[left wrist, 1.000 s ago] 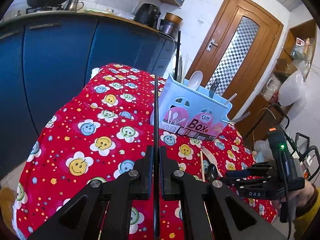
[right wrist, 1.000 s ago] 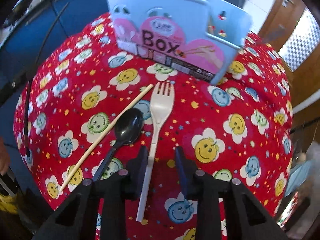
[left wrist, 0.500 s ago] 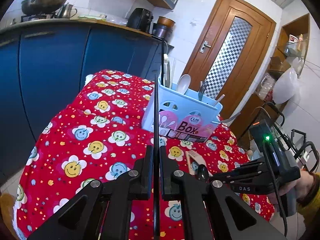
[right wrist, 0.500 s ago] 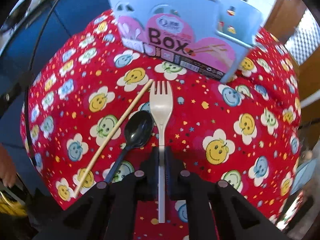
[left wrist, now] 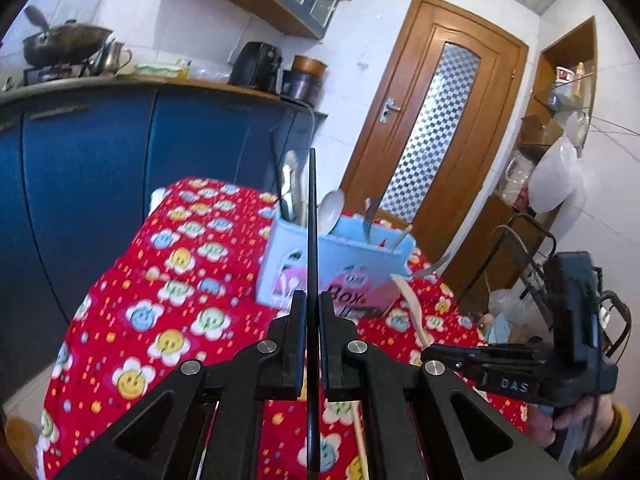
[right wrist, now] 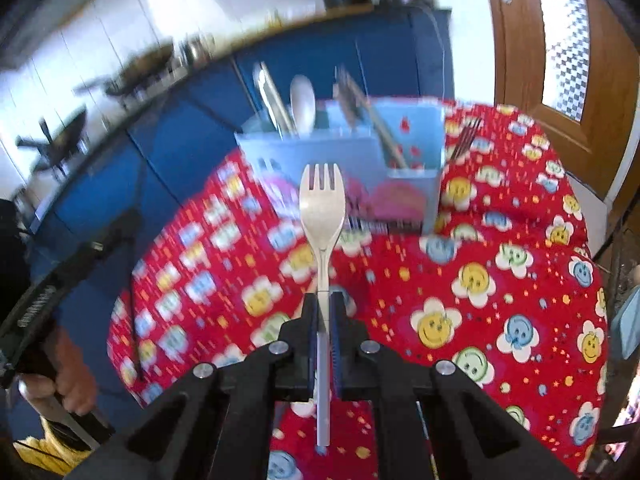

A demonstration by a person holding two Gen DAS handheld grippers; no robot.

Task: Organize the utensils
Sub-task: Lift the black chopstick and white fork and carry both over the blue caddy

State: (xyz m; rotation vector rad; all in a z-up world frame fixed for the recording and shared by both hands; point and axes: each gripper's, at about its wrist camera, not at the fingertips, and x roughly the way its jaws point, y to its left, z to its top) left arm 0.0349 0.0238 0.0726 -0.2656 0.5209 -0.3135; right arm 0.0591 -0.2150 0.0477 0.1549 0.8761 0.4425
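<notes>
Red cloth printed with smiling flowers [right wrist: 472,280] covers the table, with blue cabinets [left wrist: 100,152] and a wooden door [left wrist: 440,128] behind it. At the right gripper [right wrist: 324,304] the jaws are pressed tight on the handle of a pale plastic fork [right wrist: 322,200], which is off the cloth with its short tines pointing forward at the light blue utensil box [right wrist: 412,136]. The fork's handle runs back between the pads and out below them. At the left gripper [left wrist: 312,304] the jaws are likewise clamped, on a thin black chopstick [left wrist: 312,200] that stands straight up in the left wrist view, its tip crossing in front of the box [left wrist: 288,264]. Several spoons and forks already stand upright in the box, which sits on the far part of the cloth and bears a pink label reading "Box".
</notes>
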